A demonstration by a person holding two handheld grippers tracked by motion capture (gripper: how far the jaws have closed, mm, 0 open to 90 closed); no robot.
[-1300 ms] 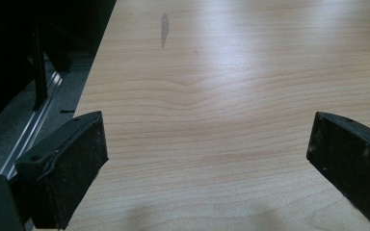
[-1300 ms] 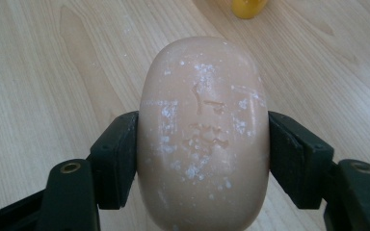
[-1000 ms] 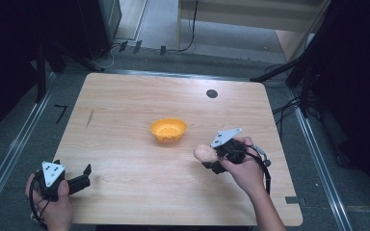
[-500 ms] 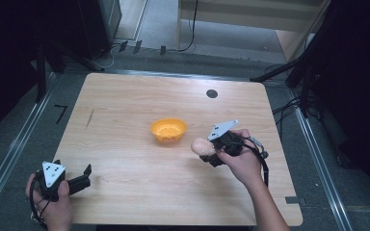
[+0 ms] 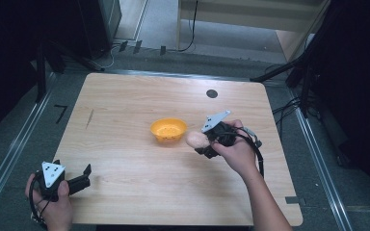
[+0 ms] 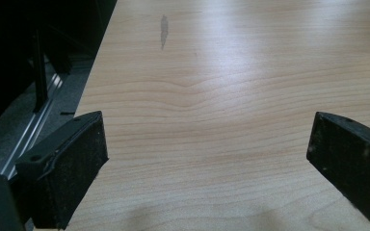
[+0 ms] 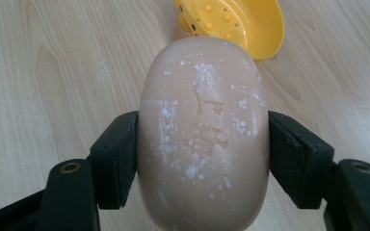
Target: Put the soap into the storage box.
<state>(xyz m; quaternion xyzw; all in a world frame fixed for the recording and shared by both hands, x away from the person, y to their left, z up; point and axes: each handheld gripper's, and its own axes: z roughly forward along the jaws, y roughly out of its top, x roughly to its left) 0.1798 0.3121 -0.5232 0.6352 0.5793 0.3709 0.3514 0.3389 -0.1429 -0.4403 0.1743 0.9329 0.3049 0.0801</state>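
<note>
A pale beige oval soap bar point(image 7: 203, 134) with white flecks sits between both pads of my right gripper point(image 7: 203, 154), which is shut on it. In the high view the soap bar point(image 5: 196, 139) hangs just right of a yellow perforated dish point(image 5: 168, 130), with my right gripper point(image 5: 207, 143) behind it. The yellow dish point(image 7: 236, 21) lies beyond the soap in the right gripper view. My left gripper point(image 5: 84, 175) rests near the table's front left corner, open, with bare wood between its pads point(image 6: 72, 163).
The wooden table point(image 5: 139, 96) has a small dark round mark point(image 5: 212, 93) near its back edge and a grey smudge point(image 6: 164, 30) toward the left. Metal rails and cables run along the floor on both sides.
My right gripper has carried the soap bar leftward and a little away from the person, closer to the yellow dish. The left gripper has stayed where it was.
</note>
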